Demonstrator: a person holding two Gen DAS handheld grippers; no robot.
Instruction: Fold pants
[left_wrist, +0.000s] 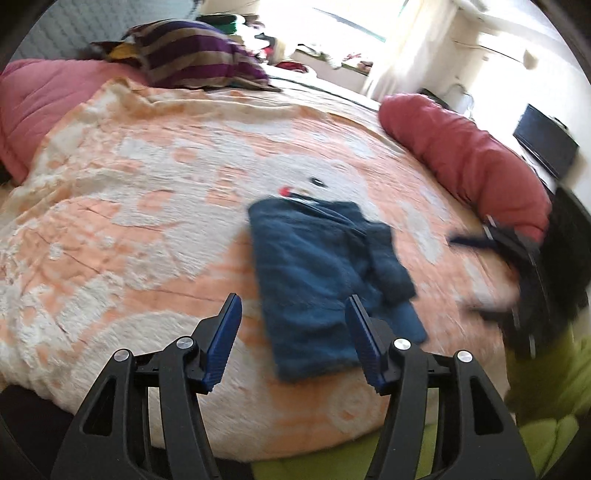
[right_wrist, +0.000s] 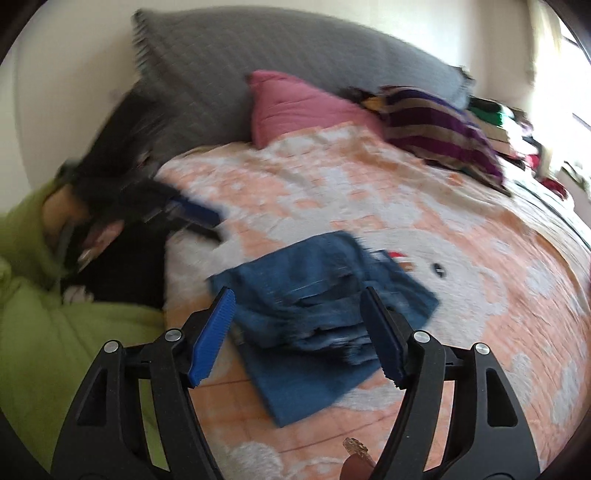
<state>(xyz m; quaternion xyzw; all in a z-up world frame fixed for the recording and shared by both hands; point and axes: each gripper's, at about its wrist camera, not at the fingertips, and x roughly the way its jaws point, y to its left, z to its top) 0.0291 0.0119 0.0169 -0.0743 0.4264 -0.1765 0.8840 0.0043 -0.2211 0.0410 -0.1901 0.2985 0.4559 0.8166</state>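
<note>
The folded pants (left_wrist: 314, 280) are lying mid-bed on the blanket (left_wrist: 129, 192); the left tool (left_wrist: 291, 306) and right tool (right_wrist: 297, 299) are hovering above, both wide and empty.

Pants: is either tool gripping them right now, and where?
Nothing is held. The left tool and right tool both stand open and empty above the folded pants, which lie loose on the blanket.
</note>
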